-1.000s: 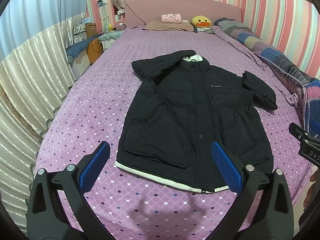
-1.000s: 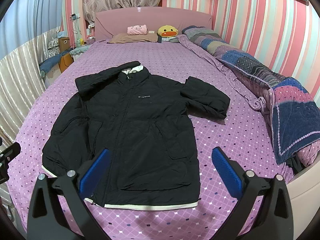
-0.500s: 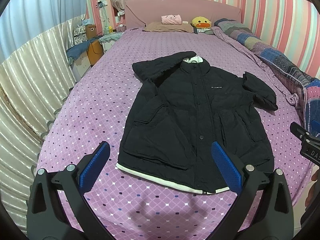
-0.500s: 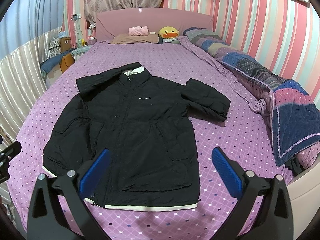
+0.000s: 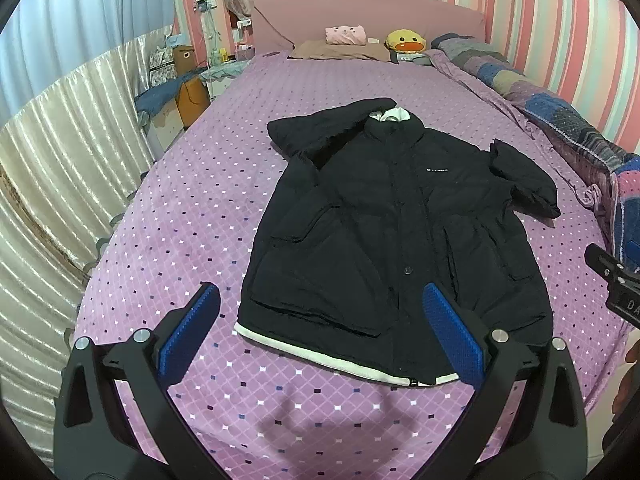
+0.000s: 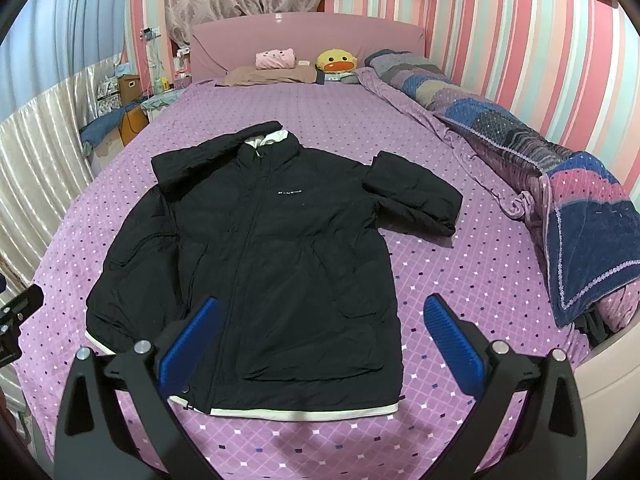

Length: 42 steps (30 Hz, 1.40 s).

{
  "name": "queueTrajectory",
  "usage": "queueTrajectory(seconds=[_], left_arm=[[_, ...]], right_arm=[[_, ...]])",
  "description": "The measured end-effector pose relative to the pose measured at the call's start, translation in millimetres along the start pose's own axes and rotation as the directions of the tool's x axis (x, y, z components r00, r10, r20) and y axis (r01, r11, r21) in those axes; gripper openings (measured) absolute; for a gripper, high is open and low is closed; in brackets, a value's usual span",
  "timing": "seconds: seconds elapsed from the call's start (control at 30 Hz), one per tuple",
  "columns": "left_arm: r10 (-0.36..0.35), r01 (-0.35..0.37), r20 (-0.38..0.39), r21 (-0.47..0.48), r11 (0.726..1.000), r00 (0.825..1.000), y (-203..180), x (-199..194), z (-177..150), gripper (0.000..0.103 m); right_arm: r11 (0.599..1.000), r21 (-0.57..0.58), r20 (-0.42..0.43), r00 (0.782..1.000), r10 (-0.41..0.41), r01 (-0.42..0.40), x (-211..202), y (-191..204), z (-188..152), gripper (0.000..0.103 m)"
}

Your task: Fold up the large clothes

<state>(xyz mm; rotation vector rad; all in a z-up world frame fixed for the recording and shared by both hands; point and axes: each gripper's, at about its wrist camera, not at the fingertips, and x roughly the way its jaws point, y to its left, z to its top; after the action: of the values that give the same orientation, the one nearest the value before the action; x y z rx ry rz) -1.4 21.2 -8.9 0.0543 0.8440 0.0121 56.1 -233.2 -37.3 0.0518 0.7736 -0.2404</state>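
A large black padded jacket with a white hem lies flat, front up, on the purple dotted bedspread; it also shows in the right wrist view. Its sleeves are folded in near the shoulders. My left gripper is open and empty, held above the jacket's hem at its left side. My right gripper is open and empty, above the hem at its right side. Each gripper's body shows at the edge of the other's view.
A patchwork quilt lies bunched along the bed's right side. Pillows and a yellow duck plush sit at the pink headboard. A nightstand with boxes stands left of the bed, beside a pale curtain.
Both views have shifted very slightly; the jacket sits a little lower in the frames. The jacket itself has not moved and both grippers stay open.
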Motion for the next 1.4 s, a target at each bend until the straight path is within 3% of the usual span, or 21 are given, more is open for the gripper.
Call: queueTrajectory(seconds=[0.97, 1.4], left_arm=[[0.010, -0.010, 0.004, 0.010, 1.000, 1.000, 4.8, 8.1, 1.7, 0.100], [-0.086, 0.085, 0.025, 0.039, 0.996, 0.996, 2.3, 9.8, 1.1, 0.100]], right_arm=[[1.000, 0.018, 0.006, 1.000, 0.007, -0.007, 1.6, -0.7, -4.5, 0.101], [0.999, 0.011, 0.040, 0.999, 0.037, -0.038, 2.9, -0.3, -2.2, 0.101]])
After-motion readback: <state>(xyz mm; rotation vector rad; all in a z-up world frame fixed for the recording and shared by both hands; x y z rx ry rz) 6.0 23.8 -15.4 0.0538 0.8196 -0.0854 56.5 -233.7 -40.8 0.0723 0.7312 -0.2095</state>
